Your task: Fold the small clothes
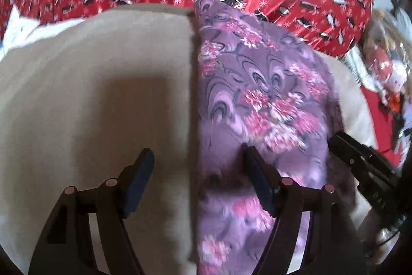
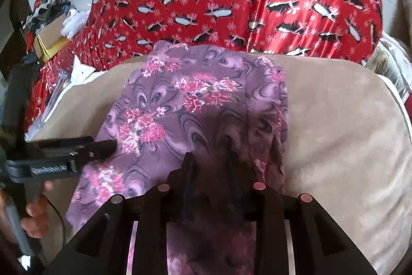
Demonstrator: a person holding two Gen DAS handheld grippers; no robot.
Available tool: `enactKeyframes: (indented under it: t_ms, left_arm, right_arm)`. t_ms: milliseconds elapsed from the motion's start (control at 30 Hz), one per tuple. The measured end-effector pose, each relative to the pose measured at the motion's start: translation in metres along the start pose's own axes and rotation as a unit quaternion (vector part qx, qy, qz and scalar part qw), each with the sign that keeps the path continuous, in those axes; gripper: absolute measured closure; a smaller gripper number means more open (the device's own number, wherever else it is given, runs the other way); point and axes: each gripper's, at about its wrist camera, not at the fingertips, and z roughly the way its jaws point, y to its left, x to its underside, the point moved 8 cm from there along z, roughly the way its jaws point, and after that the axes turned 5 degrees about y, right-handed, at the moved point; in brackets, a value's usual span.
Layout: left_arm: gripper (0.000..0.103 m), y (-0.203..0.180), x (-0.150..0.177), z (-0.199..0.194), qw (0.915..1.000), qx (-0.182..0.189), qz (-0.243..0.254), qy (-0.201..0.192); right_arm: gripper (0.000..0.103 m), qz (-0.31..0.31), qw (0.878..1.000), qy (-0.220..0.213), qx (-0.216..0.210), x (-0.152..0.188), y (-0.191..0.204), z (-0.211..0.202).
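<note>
Now my left gripper (image 1: 199, 181) is spread wide, holding nothing, over the left edge of the purple flower cloth (image 1: 260, 84) on the tan cushion (image 1: 103, 74). My right gripper (image 2: 211, 159) is loose above it. Bumping the cloth could spoil the fold.

Left gripper (image 1: 198, 172) pointed steeply downward, jaws spread wide with nothing pressed between them. Right gripper (image 2: 211, 164) tilted downward, jaws parted narrowly, gripping nothing. A hand (image 2: 33, 213) held the left gripper's handle, fingers curled round it.
</note>
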Motion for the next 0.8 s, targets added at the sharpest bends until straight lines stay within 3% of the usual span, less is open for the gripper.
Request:
enactKeyframes:
  t_ms: [100,200,267,367,467,567,633,733,800]
  left_arm:
    - [0.03,0.005,0.008,-0.022,0.9993,0.029,-0.025,-0.004]
    - [0.03,0.003,0.025,-0.023,0.9998,0.017,-0.011,-0.004]
    - [0.029,0.003,0.04,-0.003,0.9997,-0.004,0.006,0.024]
    - [0.029,0.0,0.042,-0.005,0.9995,-0.013,0.021,0.018]
    - [0.029,-0.004,0.037,-0.017,0.9996,0.022,0.007,0.016]
    - [0.029,-0.004,0.032,-0.024,0.9997,0.026,0.003,-0.002]
    - [0.029,-0.003,0.033,-0.015,0.9997,0.019,0.006,0.01]
    - [0.029,0.007,0.03,-0.007,0.9991,0.03,-0.015,0.027]
    - [0.029,0.018,0.019,-0.009,0.9977,0.051,-0.038,0.023]
  right_arm:
    - [0.073,0.05,0.998,-0.022,-0.04,-0.001,-0.01,-0.026]
    - [0.073,0.059,0.995,-0.033,-0.07,0.013,-0.011,-0.038]
    - [0.077,0.05,0.997,-0.009,-0.053,0.028,-0.012,-0.029]
    - [0.077,0.051,0.998,0.01,-0.026,0.052,-0.023,-0.023]
    - [0.076,0.08,0.996,0.001,-0.043,0.045,-0.028,-0.04]
    - [0.073,0.067,0.996,-0.035,-0.049,0.032,-0.023,-0.06]
    - [0.073,0.055,0.997,-0.025,-0.052,0.032,-0.016,-0.053]
    - [0.072,0.028,0.998,0.051,-0.011,0.053,-0.02,-0.021]
    - [0.072,0.027,0.999,0.036,-0.021,0.043,-0.02,-0.027]
